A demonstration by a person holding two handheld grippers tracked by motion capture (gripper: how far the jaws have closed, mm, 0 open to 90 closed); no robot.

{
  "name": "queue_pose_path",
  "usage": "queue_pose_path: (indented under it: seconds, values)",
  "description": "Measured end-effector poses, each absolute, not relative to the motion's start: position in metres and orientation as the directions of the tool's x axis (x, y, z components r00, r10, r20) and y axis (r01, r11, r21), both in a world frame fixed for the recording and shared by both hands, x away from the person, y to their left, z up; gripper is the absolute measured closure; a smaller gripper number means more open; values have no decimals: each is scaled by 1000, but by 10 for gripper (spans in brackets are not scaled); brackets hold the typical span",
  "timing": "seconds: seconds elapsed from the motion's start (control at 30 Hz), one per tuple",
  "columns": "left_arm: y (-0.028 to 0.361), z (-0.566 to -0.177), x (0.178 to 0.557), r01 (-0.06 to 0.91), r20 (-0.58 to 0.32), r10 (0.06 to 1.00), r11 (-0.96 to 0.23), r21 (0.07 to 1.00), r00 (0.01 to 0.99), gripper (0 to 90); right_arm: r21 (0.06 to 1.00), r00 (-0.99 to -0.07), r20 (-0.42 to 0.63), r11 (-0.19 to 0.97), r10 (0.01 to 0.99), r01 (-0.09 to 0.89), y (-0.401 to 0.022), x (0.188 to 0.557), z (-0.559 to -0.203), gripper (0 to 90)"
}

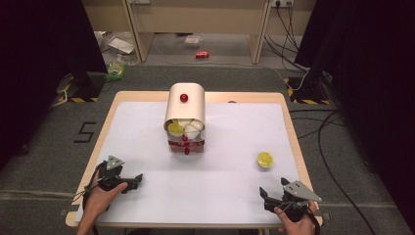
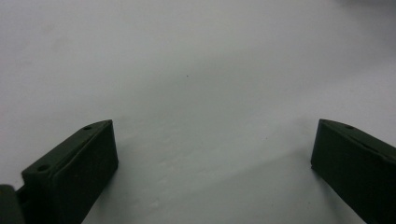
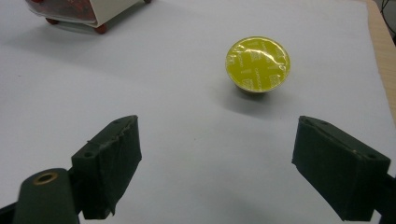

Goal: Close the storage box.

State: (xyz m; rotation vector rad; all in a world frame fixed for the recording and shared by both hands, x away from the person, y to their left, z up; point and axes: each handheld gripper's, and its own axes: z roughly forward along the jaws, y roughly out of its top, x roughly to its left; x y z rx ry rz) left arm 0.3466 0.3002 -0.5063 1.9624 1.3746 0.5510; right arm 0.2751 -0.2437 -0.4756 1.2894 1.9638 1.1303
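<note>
A yellow foil-topped capsule [image 1: 265,159] [image 3: 258,64] sits alone on the white table mat at the right. A cream dispenser box [image 1: 185,117] with a red knob stands at the table's middle and holds several capsules, one yellow, the others white. Its corner with red feet [image 3: 84,14] appears in the right gripper view. My right gripper [image 1: 266,196] [image 3: 217,168] is open near the front right edge, just short of the loose capsule. At the front left my left gripper [image 1: 138,180] [image 2: 212,163] is open over bare mat, with nothing between its jaws.
The white mat [image 1: 147,147] covers a wooden table [image 1: 293,137]. Beyond the table, cables [image 1: 328,127] run over the floor at the right, and a red can [image 1: 202,54] and some litter lie at the back by wooden furniture.
</note>
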Motion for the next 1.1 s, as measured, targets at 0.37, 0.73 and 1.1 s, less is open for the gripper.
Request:
queue_pose_path:
  seconds: [0.37,0.73,1.1]
  values:
    - [300,-506,347,650,-34,934,-221,727,355,0,842,-413,12,213,911,495,-246,268,-479,158]
    - [300,-506,347,651,-35,934,-221,727,356,0,825,-402,8,221,915,520,-253,264,-481,158]
    - [300,-506,347,651,-35,934,-221,726,356,0,790,-418,-13,266,908,553,-259,259,-484,183]
